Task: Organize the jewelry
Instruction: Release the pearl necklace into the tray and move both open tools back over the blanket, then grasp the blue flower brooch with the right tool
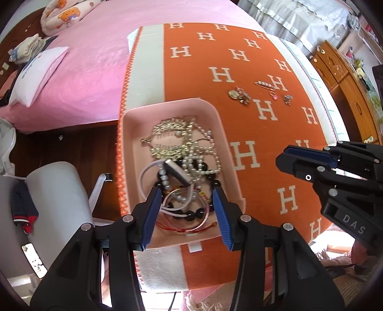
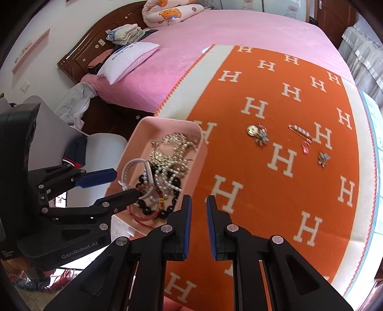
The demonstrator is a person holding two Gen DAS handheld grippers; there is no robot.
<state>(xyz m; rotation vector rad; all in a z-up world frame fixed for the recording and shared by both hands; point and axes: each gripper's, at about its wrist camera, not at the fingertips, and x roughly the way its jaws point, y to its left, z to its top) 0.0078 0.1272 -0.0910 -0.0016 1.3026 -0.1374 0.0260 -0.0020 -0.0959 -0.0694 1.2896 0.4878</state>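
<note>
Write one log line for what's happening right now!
left gripper: open over pink tray | right gripper: narrowly open, empty | pearl pin: on blanket

**A bedroom around the work**

An orange blanket [image 2: 275, 191] patterned with white H letters covers part of a bed under a pink bedspread [image 2: 215, 31]. A white pillow [image 2: 126, 62] and folded clothes [image 2: 124, 33] lie near the dark wooden headboard [image 2: 79, 52], with a cartoon-print quilt [image 2: 170, 12] beyond. A white chair [image 1: 57, 191] stands on the dark floor, and a wooden cabinet [image 1: 344, 81] is on the far side.
</note>
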